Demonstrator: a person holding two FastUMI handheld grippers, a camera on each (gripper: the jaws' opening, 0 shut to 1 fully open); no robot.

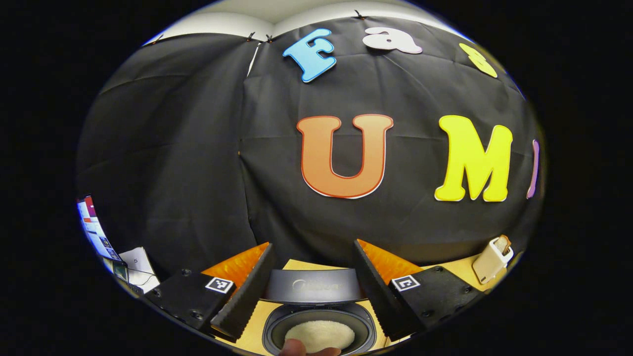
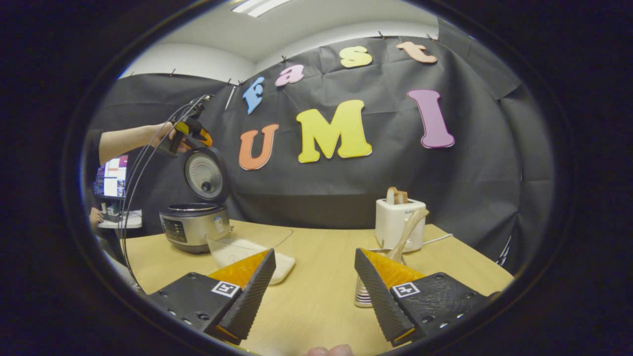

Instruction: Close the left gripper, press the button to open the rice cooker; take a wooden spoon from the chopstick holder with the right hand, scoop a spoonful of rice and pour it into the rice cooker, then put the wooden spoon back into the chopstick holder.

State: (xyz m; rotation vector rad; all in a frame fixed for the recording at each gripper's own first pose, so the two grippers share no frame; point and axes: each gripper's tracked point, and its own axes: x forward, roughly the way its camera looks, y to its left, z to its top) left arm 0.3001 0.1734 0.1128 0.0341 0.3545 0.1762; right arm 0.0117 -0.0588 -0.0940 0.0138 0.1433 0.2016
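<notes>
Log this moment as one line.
rice cooker: lid open | wooden spoon: in chopstick holder | left hand-held gripper: open | right hand-held gripper: open, empty

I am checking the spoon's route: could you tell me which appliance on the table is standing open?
The rice cooker at the table's left: its lid stands upright. The white toaster has no lid.

Ridged fingers (image 2: 257, 291), square tag markers, screwed mounts

Two gripper-mounted fisheye views.
Left gripper view hangs close above the open rice cooker (image 1: 316, 316); right gripper view faces it across the table (image 2: 316, 296).
</notes>
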